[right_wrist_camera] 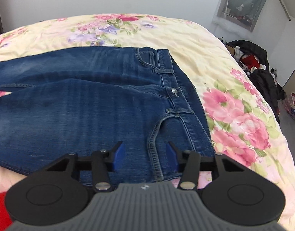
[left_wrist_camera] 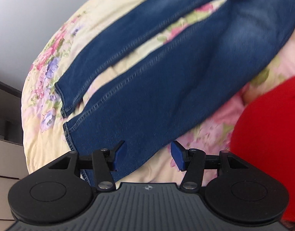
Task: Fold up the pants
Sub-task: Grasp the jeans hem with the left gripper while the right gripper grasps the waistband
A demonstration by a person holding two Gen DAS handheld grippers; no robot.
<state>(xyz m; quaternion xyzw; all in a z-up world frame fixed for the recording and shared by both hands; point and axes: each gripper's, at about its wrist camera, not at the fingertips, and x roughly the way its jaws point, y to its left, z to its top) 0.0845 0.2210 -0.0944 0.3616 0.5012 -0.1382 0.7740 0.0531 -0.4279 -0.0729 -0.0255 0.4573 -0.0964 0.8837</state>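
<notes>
- The jeans (right_wrist_camera: 93, 100) lie spread flat on the floral bedspread (right_wrist_camera: 234, 115), waistband (right_wrist_camera: 176, 88) toward the right, the two legs running off to the left.
- In the left wrist view the legs (left_wrist_camera: 147, 80) lie side by side with a strip of bedspread showing between them; both hems (left_wrist_camera: 64, 104) sit at the far left.
- The left gripper (left_wrist_camera: 149, 156) hangs with its fingers spread, holding nothing, over the near leg close to its near edge.
- The right gripper (right_wrist_camera: 145, 156) is likewise released and empty, poised over the near hip, with the pocket seam (right_wrist_camera: 153, 144) between its pads.
- Nothing looks folded yet; I'd judge this the very start.
- Denim like this should feel weighty and fairly stiff, not slippery, so it ought to hold a crease and not slide off the quilt.
- It will sag if lifted from one point only, so two holds seem wise.
- Good spots, I think: the thick waistband at the near hip for the right, the near leg's outer seam for the left.
- The soft quilt beneath may bunch up if a pad digs too deep.
</notes>
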